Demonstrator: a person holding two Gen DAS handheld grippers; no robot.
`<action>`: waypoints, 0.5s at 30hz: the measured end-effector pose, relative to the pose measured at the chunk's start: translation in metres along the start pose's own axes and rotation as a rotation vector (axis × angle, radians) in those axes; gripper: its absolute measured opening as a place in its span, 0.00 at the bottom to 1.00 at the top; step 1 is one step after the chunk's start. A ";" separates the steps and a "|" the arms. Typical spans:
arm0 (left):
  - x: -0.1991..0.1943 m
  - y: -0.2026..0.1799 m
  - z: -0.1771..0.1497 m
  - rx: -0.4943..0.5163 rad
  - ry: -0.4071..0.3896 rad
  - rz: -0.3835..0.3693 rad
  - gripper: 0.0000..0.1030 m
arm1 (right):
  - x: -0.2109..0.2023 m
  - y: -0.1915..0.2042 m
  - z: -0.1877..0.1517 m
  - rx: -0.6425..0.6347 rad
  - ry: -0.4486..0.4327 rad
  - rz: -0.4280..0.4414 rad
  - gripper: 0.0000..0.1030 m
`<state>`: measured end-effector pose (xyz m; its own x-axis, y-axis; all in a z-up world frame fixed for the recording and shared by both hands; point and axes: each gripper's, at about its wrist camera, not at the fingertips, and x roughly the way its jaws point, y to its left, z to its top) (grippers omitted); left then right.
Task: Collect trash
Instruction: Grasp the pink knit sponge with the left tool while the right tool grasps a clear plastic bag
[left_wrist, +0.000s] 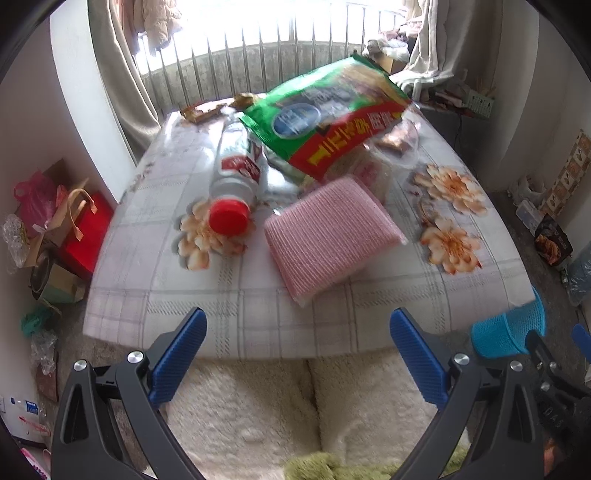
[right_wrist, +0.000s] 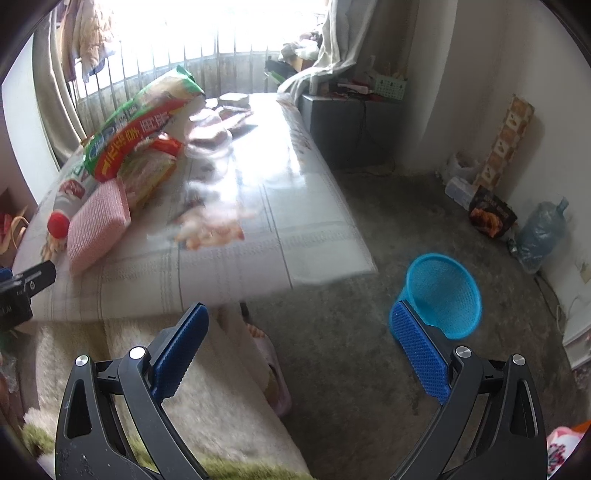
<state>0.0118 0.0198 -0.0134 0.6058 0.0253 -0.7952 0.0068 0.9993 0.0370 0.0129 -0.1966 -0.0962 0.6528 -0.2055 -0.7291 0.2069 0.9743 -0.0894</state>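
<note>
1. The left gripper (left_wrist: 297, 354) was spread wide with nothing between its blue ribbed pads (left_wrist: 179, 363); it hung over cream fleece-covered knees (left_wrist: 255, 413), just short of the near edge of the table (left_wrist: 184, 310).
2. The right gripper (right_wrist: 297, 350) was likewise wide apart and empty, held over the concrete floor (right_wrist: 351, 369) beside the table's near corner, with a pink slipper (right_wrist: 275, 380) below it.
3. Closest to the left gripper on the flower-printed tablecloth lay a pink ribbed sponge pack (left_wrist: 330, 236), near the front edge.
4. Just left of the pack, a clear plastic bottle (left_wrist: 238, 166) lay on its side, its red cap (left_wrist: 228, 218) pointing toward the gripper.
5. Behind both, a large green-and-red snack bag (left_wrist: 328, 122) leaned tilted over smaller wrappers, its lower edge touching or overlapping the pack's far end.
6. Further right on the cloth were clear plastic food trays (right_wrist: 208, 142), blurred; their contents could not be told.
7. Crumpled brown wrappers (left_wrist: 203, 110) lay at the far edge of the table by the window bars.
8. A blue mesh wastebasket (right_wrist: 441, 295) stood on the floor off the table's right corner, open mouth tilted toward the camera, just beyond the right gripper's right-hand finger.
9. A large water jug (right_wrist: 541, 232) and a dark printed bag (right_wrist: 491, 216) rested against the far wall.
</note>
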 end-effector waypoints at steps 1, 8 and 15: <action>0.001 0.003 0.003 -0.003 -0.013 0.001 0.95 | 0.002 0.000 0.004 0.007 -0.015 0.011 0.92; 0.011 0.023 0.020 0.043 -0.100 -0.180 0.95 | 0.016 0.007 0.046 0.055 -0.142 0.272 0.92; 0.016 0.036 0.031 -0.028 -0.148 -0.419 0.95 | 0.051 0.020 0.090 0.144 -0.066 0.491 0.92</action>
<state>0.0468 0.0555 -0.0057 0.6627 -0.3843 -0.6427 0.2560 0.9228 -0.2878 0.1160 -0.1961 -0.0740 0.7418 0.2627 -0.6170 -0.0403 0.9359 0.3500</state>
